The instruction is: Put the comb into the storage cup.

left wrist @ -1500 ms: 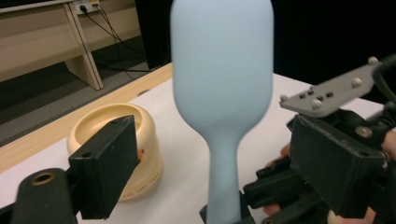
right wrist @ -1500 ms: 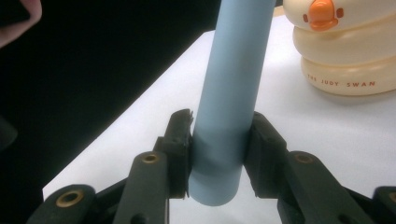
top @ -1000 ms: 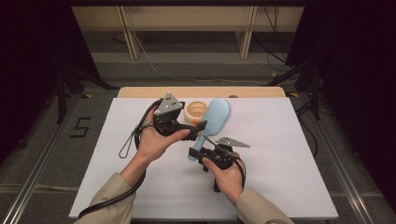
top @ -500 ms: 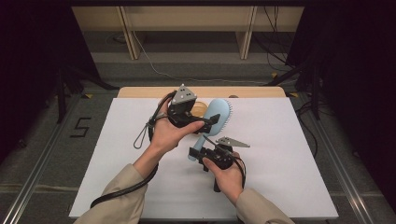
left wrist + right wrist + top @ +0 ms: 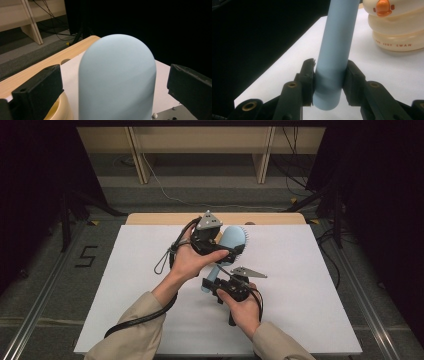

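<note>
A light blue hairbrush (image 5: 234,239) is held up off the white table (image 5: 310,285), head toward the far side. My right gripper (image 5: 212,283) is shut on the low end of its handle (image 5: 337,37), pads pressing both sides (image 5: 328,82). My left gripper (image 5: 234,250) reaches in from the left. Its jaws straddle the brush head (image 5: 117,80) with a gap on each side, so it is open (image 5: 113,87). A cream swan-shaped container (image 5: 394,27) with an orange beak stands on the table just behind the brush, and the left gripper view catches its edge (image 5: 61,110).
A wooden strip (image 5: 150,219) runs along the table's far edge. Beyond it are pale shelf legs (image 5: 136,150) and cables on the floor. The table's right half and near-left part lie bare white.
My left hand has moved right and slightly farther away, from beside the cream container to the brush head, and now covers the container in the high view. The right hand has stayed put.
</note>
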{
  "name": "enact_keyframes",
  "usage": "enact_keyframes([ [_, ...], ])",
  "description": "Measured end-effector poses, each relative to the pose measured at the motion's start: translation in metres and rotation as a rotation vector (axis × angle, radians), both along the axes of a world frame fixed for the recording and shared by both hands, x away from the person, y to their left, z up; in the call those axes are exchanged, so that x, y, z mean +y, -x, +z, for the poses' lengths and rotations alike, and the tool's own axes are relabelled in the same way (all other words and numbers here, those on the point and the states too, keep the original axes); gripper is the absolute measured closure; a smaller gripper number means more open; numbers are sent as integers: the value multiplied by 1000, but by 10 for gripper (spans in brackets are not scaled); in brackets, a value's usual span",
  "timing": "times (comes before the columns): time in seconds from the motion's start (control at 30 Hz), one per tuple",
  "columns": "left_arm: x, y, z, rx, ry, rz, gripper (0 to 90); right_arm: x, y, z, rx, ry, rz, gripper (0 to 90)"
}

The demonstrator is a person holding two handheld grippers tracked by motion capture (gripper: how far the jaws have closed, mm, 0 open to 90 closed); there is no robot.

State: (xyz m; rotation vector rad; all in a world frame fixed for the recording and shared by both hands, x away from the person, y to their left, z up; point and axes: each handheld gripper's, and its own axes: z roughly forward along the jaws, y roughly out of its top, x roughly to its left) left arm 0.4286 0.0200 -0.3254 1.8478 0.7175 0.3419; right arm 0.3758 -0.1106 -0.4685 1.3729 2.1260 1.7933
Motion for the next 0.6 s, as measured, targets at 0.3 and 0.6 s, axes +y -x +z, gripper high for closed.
enact_keyframes([
  [0.3, -6, -5, -3, 9, -13, 2, 0, 1, 0, 0, 1, 1, 1, 652],
  [0.6, -9, -9, -8, 33, -14, -3, 14, 1, 0, 0, 4, 1, 4, 652],
])
